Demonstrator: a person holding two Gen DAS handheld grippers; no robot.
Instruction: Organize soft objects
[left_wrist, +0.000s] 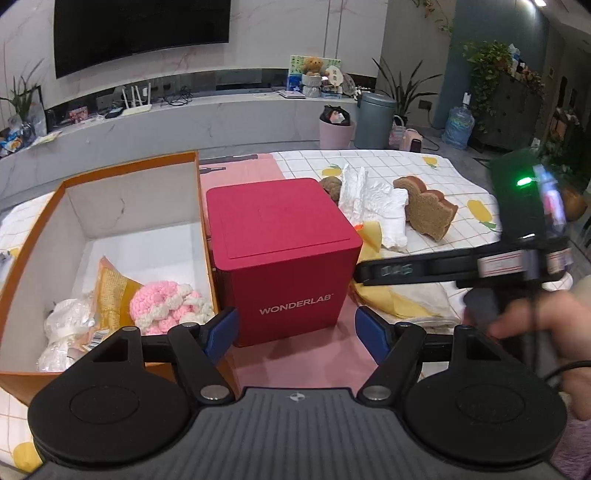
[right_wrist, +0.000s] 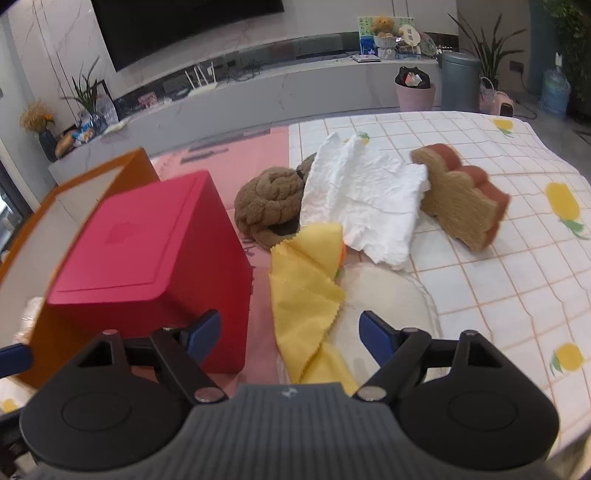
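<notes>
With both the left gripper (left_wrist: 295, 328) and right gripper (right_wrist: 290, 338) wide open and empty, the yellow cloth (right_wrist: 306, 295) lying beside the red box (right_wrist: 155, 258) seems, through blur, overlapped by white paper (right_wrist: 365, 206), which could drag along.

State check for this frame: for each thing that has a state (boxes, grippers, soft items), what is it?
Orange box: open, partly filled.
Red box: lid on.
Pink crochet: inside the orange box.
Yellow cloth: crumpled, loose on the table.
White cloth: crumpled, on the table.
Brown sponge: propped on edge, tilted.
Left gripper: open, empty.
Right gripper: open, over the yellow cloth.
</notes>
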